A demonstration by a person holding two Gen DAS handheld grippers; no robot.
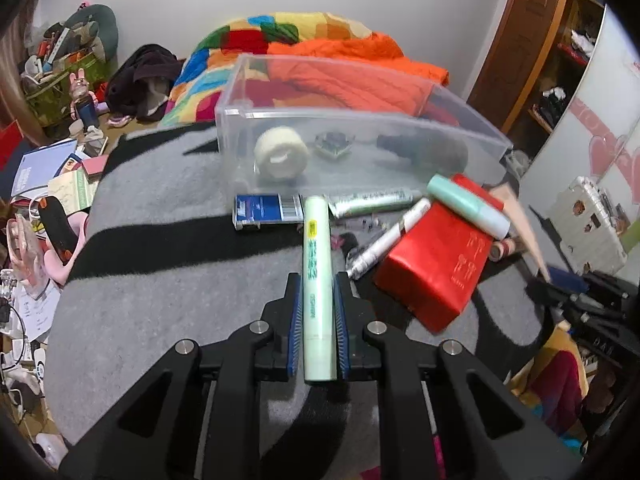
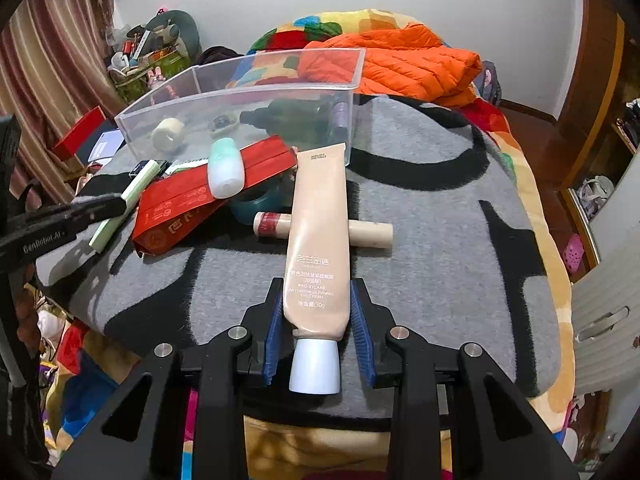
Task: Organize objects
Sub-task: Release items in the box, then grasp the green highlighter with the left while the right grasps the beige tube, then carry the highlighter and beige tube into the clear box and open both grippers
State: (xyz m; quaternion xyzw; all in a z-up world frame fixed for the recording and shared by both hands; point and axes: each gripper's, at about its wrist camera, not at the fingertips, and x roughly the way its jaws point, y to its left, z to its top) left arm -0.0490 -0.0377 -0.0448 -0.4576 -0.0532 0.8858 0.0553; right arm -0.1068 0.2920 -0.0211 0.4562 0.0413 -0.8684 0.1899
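My left gripper pinches a pale green tube lying on the grey blanket, near the clear bin. My right gripper pinches a beige cream tube, cap toward me, its far end near the bin's right corner.

Tape roll inside bin; packet before it.
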